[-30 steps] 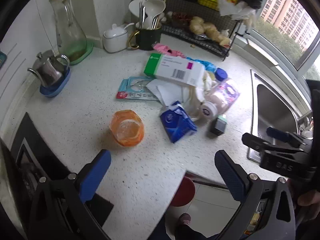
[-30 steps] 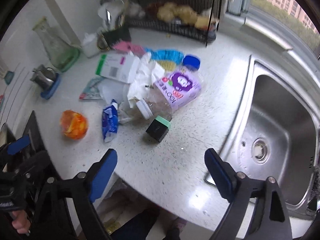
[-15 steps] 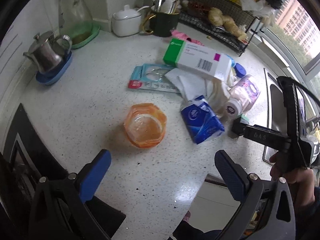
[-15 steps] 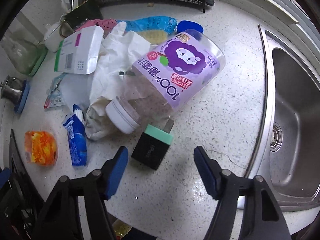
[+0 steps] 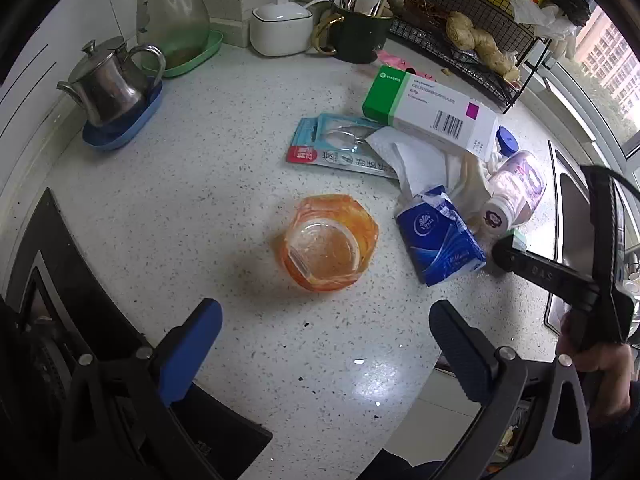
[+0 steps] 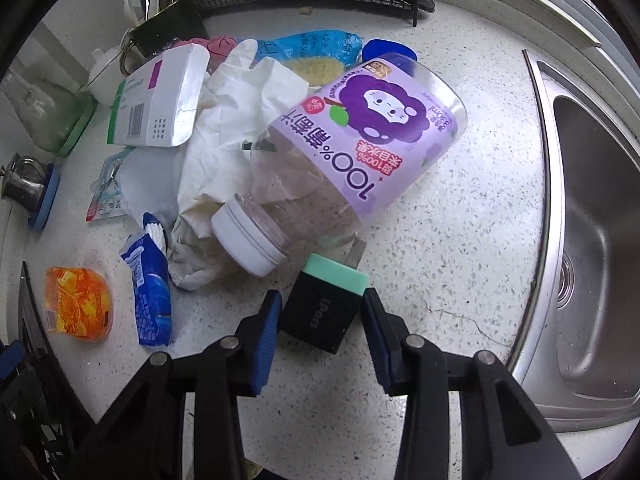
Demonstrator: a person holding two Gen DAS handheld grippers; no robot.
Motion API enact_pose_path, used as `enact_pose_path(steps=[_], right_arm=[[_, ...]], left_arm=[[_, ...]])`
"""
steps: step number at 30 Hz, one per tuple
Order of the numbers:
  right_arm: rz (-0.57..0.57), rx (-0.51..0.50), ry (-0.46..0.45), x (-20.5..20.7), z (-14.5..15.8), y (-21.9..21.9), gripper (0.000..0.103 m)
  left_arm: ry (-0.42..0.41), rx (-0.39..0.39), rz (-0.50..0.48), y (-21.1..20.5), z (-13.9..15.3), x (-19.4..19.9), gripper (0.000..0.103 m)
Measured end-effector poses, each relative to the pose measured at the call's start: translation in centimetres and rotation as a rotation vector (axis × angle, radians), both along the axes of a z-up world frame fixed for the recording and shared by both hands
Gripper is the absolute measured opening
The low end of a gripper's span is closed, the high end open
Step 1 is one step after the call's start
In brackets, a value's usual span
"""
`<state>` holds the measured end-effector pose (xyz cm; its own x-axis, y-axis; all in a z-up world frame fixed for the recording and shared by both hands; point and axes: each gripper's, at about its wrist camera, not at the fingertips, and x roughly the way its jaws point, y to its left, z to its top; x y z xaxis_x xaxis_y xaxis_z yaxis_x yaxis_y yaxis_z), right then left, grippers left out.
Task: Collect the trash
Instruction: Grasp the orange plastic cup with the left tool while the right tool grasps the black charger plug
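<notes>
So the right gripper is pointed down at a small boxy black charger with a mint-green end cap and metal prongs, lying flat on the desk. The 2 blue rubbery fingers are closing in with the charger between them, but a thin gap shows on each side, so nothing is clamped yet.

Just past it lies a clear plastic juice bottle on its side, purple cartoon label, white screw cap aimed toward the camera. Crumpled white tissue is bunched against it, plus a cardboard medicine box with a green end and a barcode, and a crinkly blue tissue pack.

The left gripper hangs over the desk with its fingers spread wide and nothing in them. Ahead of it sits a hexagonal orange plastic cup, glossy and see-through, open side up.

The desk is white speckled stone, a bit shiny. A stainless steel sink is set into it beside the charger, a steel teapot sits on a blue saucer, and a black wire rack stands at the back by the window.
</notes>
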<state>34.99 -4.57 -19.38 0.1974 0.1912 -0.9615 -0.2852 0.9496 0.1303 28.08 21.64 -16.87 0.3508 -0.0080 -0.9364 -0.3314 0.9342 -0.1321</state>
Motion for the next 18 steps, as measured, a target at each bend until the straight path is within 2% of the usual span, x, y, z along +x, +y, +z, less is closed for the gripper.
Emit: enact_pose_path(steps=[5,9,15,18], right_arm=[[-0.016,0.008,-0.01,-1.6,0.1,-0.8,0.037],[-0.028,0.021,-0.009,-2.9,1.5,-3.8,0.037],[-0.049,0.033,0.0,-4.5,2.8,-6.3,0.037],[-0.067,0.038,0.007,-5.0,3.2,-7.4,0.037]], left_arm=[[0.019,0.004,-0.012,0.6,-0.5,0.7,0.103],[0.033,0.027,-0.021,0.8,-1.0,1.5,0.103],[0.019,0.016,-0.104,-0.2,-0.6,3.4,0.103],[0.043,0.035,-0.146,-0.7,-1.3,4.6,0.1]])
